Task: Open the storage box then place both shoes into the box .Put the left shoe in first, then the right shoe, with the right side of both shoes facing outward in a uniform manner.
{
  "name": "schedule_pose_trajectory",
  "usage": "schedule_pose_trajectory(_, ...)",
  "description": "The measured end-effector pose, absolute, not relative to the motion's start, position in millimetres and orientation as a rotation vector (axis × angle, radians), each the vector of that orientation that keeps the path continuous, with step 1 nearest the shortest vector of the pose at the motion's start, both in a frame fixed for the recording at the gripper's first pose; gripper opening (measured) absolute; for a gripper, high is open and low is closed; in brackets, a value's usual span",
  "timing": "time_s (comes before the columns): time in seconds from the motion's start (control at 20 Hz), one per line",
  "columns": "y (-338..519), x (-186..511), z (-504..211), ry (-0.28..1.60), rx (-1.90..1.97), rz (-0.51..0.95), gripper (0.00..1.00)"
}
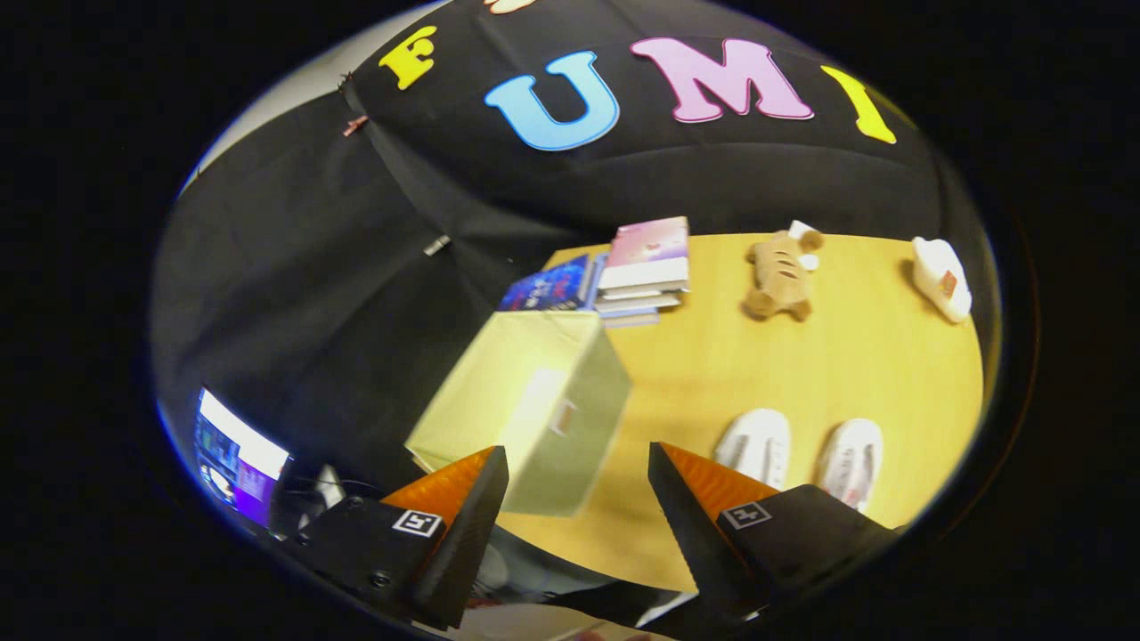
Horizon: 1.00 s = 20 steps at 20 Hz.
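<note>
A pale green storage box [525, 405] with its lid shut stands on the wooden table [757, 374], just beyond my left finger. Two white shoes lie side by side ahead of my right finger: one [755, 445] nearer the box, the other [852, 461] to its right. My gripper [577, 456] hovers above the table's near edge, open, with nothing between its fingers.
A stack of books [641, 267] sits behind the box, with a blue book [550, 287] beside it. A brown plush toy [779, 274] and a white object [941, 278] lie at the table's far side. A lit screen [236, 456] stands off the table, left of my fingers.
</note>
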<state>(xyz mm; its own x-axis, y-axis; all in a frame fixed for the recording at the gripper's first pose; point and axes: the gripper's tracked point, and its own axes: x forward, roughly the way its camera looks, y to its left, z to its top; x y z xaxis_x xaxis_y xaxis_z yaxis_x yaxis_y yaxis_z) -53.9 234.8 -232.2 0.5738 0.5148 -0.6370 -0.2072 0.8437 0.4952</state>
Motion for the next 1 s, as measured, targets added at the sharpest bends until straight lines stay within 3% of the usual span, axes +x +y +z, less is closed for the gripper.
schedule_pose_trajectory(0.35, 148, -99, -350, 1.012, 0.258, 0.249, 0.96)
schedule_pose_trajectory(0.55, 131, -92, -395, 1.029, 0.166, 0.223, 0.87)
schedule_pose_trajectory(0.6, 131, -89, -403, 1.022, 0.141, 0.229, 0.80)
schedule_pose_trajectory(0.8, 127, -70, -432, 1.005, 0.100, 0.195, 0.69)
schedule_pose_trajectory(0.95, 125, -52, -441, 0.976, 0.124, 0.138, 0.67)
schedule_pose_trajectory(1.0, 127, -48, -444, 0.968, 0.131, 0.126, 0.61)
